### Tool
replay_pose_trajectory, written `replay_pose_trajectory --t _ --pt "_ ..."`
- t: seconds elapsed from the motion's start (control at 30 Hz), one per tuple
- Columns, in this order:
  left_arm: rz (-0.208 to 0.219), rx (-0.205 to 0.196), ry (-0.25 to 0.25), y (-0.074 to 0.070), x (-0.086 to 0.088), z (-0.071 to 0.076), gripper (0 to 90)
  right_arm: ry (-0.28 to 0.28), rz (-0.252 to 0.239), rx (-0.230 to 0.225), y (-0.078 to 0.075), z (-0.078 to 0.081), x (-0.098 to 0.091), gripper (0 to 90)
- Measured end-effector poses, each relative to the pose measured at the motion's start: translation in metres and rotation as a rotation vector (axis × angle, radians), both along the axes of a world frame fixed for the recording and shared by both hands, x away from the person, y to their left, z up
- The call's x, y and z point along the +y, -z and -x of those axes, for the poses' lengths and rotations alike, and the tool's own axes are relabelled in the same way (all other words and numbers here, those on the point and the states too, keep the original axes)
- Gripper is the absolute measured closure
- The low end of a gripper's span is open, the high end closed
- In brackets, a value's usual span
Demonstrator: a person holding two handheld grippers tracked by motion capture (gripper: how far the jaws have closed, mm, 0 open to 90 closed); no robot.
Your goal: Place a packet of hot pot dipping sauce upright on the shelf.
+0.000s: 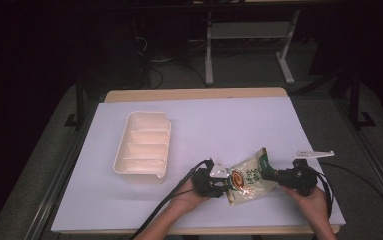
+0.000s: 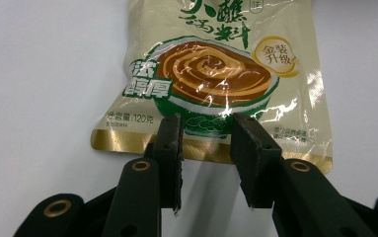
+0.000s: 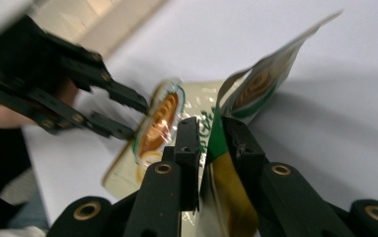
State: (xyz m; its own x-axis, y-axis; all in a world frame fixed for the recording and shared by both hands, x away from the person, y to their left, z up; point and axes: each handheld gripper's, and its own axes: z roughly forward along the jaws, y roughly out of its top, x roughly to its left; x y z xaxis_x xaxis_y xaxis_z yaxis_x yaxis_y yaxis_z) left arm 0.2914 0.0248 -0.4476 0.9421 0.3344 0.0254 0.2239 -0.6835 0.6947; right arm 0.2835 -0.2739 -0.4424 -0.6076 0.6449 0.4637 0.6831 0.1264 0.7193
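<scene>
A cream sauce packet (image 1: 246, 180) with green lettering and a brown swirl picture lies near the table's front edge. My left gripper (image 1: 224, 184) is at its left end. In the left gripper view the packet (image 2: 211, 74) lies flat and my left gripper (image 2: 206, 138) is open, its jaws either side of the gold bottom edge. My right gripper (image 1: 271, 174) is shut on the packet's right end, which is raised off the sheet. In the right gripper view the packet (image 3: 162, 123) bends up between my right gripper (image 3: 213, 131), with the left gripper (image 3: 136, 118) open beyond it.
A cream divided tray (image 1: 139, 176) stands left of centre on the pale sheet covering the table (image 1: 229, 125). Black cables (image 1: 164, 205) trail from both grippers toward the front edge. Metal frame legs (image 1: 209, 55) and dark floor lie beyond the table.
</scene>
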Motion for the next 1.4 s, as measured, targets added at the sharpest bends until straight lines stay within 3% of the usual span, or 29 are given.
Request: replay_pose_trajectory --t 0.07,0.23,0.37,0.6,1.03,1.4 --pt "0.001 -0.002 -0.001 0.0 0.0 0.0 64.7 0.003 0.039 0.002 0.002 -0.001 0.005 77.6" --pt "0.008 -0.013 -0.003 0.001 0.001 0.001 63.4 0.017 0.041 0.011 0.004 -0.002 0.006 79.3" --pt "0.019 -0.02 -0.009 0.002 0.002 0.001 61.5 0.036 0.07 0.011 0.005 -0.002 0.007 84.6" --pt "0.004 -0.026 -0.004 0.0 0.004 0.002 56.6 0.04 0.095 0.003 0.002 -0.002 0.006 89.1" --pt "0.066 -0.015 -0.005 -0.007 0.033 0.019 47.3 0.022 0.091 -0.044 -0.024 -0.005 0.01 89.5" --pt "0.087 -0.006 0.004 -0.006 0.05 0.033 40.2 -0.01 0.103 -0.067 -0.047 -0.011 0.015 89.5"
